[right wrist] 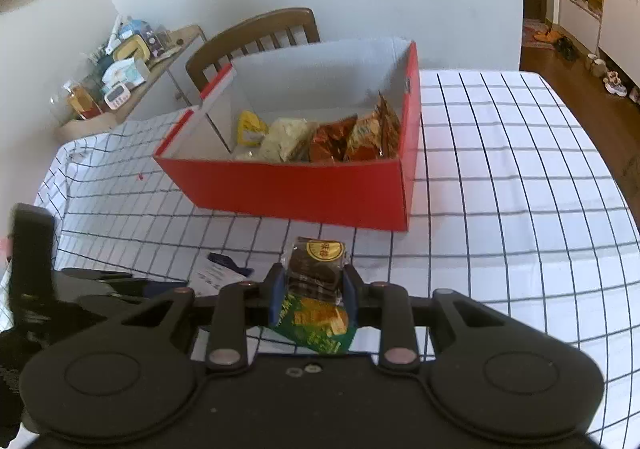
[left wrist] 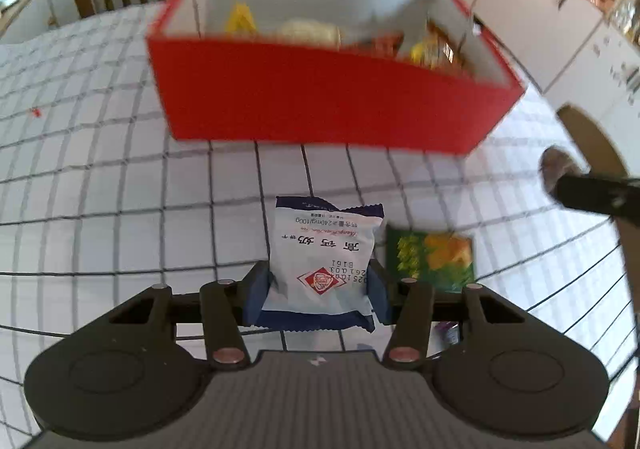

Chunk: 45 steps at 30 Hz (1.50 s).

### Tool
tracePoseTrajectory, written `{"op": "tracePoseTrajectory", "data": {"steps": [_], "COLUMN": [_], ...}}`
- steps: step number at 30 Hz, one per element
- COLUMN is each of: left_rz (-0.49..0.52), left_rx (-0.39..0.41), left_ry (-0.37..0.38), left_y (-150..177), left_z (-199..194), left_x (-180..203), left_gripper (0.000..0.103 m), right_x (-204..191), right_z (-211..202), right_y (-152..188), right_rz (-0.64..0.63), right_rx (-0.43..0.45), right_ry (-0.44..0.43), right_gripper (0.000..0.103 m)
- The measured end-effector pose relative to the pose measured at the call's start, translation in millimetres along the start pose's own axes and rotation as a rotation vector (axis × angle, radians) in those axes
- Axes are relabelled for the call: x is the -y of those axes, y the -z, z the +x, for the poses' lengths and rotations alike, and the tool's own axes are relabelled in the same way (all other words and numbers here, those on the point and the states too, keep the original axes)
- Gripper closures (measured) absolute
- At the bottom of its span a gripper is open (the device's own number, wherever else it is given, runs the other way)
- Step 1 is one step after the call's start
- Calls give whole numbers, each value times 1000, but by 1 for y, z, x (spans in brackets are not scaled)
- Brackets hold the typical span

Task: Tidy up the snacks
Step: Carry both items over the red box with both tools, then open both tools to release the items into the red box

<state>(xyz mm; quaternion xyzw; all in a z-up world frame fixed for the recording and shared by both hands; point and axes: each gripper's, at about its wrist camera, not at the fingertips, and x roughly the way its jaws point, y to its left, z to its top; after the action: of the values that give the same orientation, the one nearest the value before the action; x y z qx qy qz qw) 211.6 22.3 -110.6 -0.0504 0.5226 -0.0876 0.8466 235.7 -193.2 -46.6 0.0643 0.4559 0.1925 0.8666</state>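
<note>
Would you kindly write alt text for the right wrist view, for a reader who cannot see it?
The right gripper grips a dark brown snack packet above a green packet on the checked tablecloth. Ahead stands an open red box holding several snacks, with a wooden chair behind.

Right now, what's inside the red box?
The red box holds a yellow packet, a pale bag and orange-brown bags in its right compartment. The near wall hides the floor; the left compartment's contents cannot be seen.
</note>
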Motion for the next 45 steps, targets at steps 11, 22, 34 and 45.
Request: {"op": "tracePoseTrajectory", "data": {"steps": [11, 22, 34, 45], "left_rz": [-1, 6, -1, 6], "left_rx": [168, 137, 10, -43], "left_ry": [-35, -123, -165, -160], "left_y": [-62, -135, -166, -164], "left_z": [-82, -56, 9, 38], "left_x": [1, 0, -1, 1], "left_gripper": [52, 52, 52, 46], "right_x": [-16, -28, -5, 0], "right_z": [-8, 24, 102, 127], "right_y": [-45, -105, -116, -109], "right_rz": [-55, -92, -7, 19], "right_rx": [78, 85, -73, -132], "right_ry": [-21, -22, 41, 61], "right_gripper": [74, 74, 73, 71]}}
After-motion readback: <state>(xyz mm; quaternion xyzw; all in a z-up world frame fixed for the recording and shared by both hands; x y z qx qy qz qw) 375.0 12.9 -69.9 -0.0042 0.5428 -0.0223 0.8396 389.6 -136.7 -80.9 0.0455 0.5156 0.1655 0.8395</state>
